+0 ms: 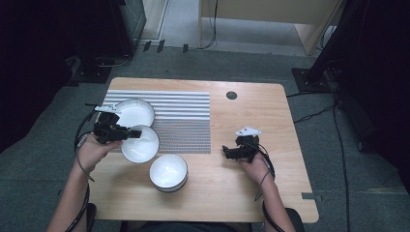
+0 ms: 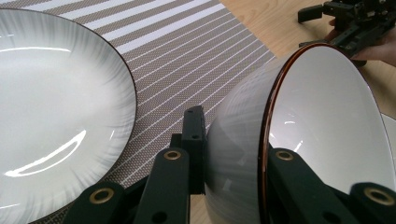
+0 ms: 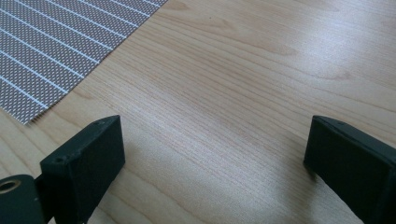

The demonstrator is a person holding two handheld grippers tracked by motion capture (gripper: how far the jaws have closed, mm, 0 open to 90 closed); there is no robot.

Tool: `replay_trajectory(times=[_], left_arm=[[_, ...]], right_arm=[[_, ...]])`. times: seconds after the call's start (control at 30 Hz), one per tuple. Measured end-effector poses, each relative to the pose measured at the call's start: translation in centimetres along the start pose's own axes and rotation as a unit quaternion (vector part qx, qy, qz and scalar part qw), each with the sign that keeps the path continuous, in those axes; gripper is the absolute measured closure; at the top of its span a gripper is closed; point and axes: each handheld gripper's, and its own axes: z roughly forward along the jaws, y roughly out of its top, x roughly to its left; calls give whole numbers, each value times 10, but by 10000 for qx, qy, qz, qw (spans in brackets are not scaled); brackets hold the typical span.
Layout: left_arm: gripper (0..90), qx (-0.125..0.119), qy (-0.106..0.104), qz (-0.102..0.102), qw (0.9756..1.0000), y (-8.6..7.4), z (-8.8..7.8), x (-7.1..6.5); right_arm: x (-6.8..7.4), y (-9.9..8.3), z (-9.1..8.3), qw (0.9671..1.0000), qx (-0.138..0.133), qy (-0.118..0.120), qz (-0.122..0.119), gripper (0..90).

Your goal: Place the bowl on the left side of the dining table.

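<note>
My left gripper (image 1: 133, 133) is shut on the near rim of a white bowl with a dark brown edge (image 1: 140, 144), over the front left part of the striped placemat (image 1: 186, 121). In the left gripper view one jaw is outside the bowl's wall and the other inside, and the bowl (image 2: 327, 126) is tipped up, its opening facing right. A second white bowl (image 1: 135, 112) (image 2: 56, 102) rests on the mat just behind it. A third white bowl (image 1: 168, 172) stands on bare wood near the front. My right gripper (image 1: 227, 151) (image 3: 210, 154) hovers open over bare wood, holding nothing.
The wooden table (image 1: 251, 188) has a round cable hole (image 1: 231, 95) at the back. A corner of the placemat (image 3: 42, 51) lies left of the right jaws. Cables trail from both grippers towards the person's forearms. Dark stands and carpet surround the table.
</note>
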Motion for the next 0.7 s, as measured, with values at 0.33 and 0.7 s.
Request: replay_trajectory(times=[0.33, 0.7], left_arm=[[775, 23, 22, -28, 10000, 1, 4, 5], [776, 53, 39, -70, 10000, 3, 8, 12]], right_arm=[[0, 0, 0, 10000, 0, 0, 0, 44], [0, 0, 0, 10000, -4, 4, -6, 44]])
